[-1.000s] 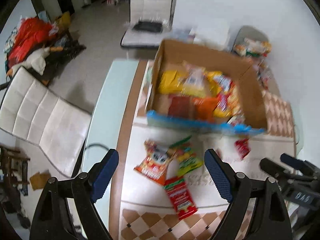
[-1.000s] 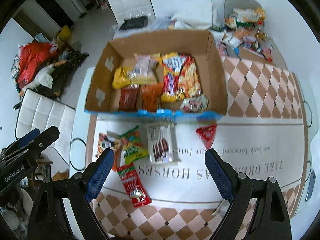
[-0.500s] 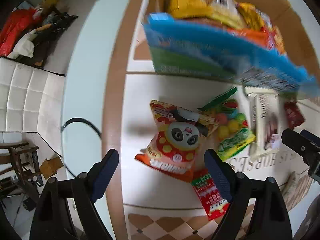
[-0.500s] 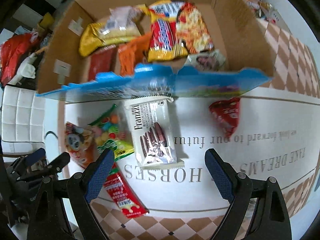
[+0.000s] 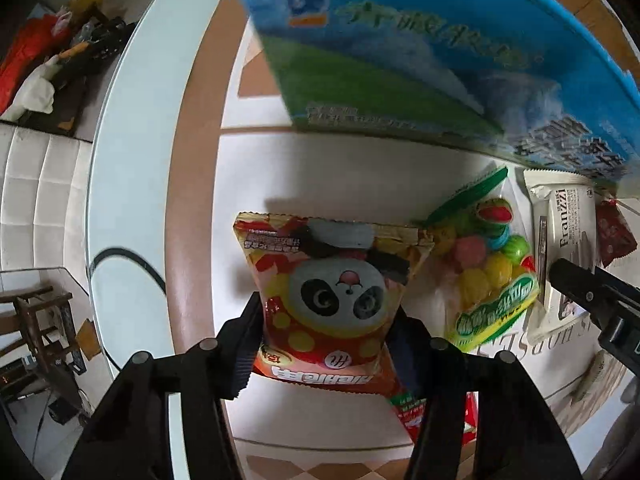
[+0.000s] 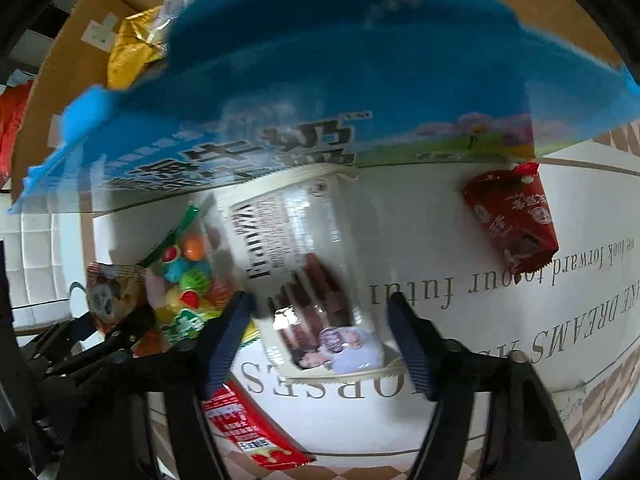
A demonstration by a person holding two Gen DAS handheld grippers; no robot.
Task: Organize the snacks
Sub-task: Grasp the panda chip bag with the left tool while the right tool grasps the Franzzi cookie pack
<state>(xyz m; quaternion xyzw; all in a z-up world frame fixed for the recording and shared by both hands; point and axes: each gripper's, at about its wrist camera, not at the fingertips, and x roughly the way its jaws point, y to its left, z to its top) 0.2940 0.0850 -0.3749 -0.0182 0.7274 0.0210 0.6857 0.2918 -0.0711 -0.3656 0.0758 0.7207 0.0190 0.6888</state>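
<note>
My left gripper [image 5: 326,340] is shut on the red panda snack bag [image 5: 332,300], its fingers pressing both lower sides of the bag on the table. My right gripper [image 6: 320,344] is partly closed around the white Franzzi cookie pack [image 6: 304,280], which lies between its fingers; contact is unclear through blur. The cardboard box with a blue printed front [image 5: 420,72] stands just beyond, holding several snacks [image 6: 132,48]. A green fruit-candy bag [image 5: 488,272] lies between the two packs.
A small red packet [image 6: 512,216] lies right of the cookie pack. A long red packet [image 6: 248,428] lies near the table's front. The table's left edge [image 5: 132,160] has white chairs [image 5: 36,200] beside it. The right gripper shows at the left wrist view's right edge [image 5: 592,292].
Both grippers have dropped close to the table. The left closed from wide open onto the panda bag. The right narrowed around the cookie pack.
</note>
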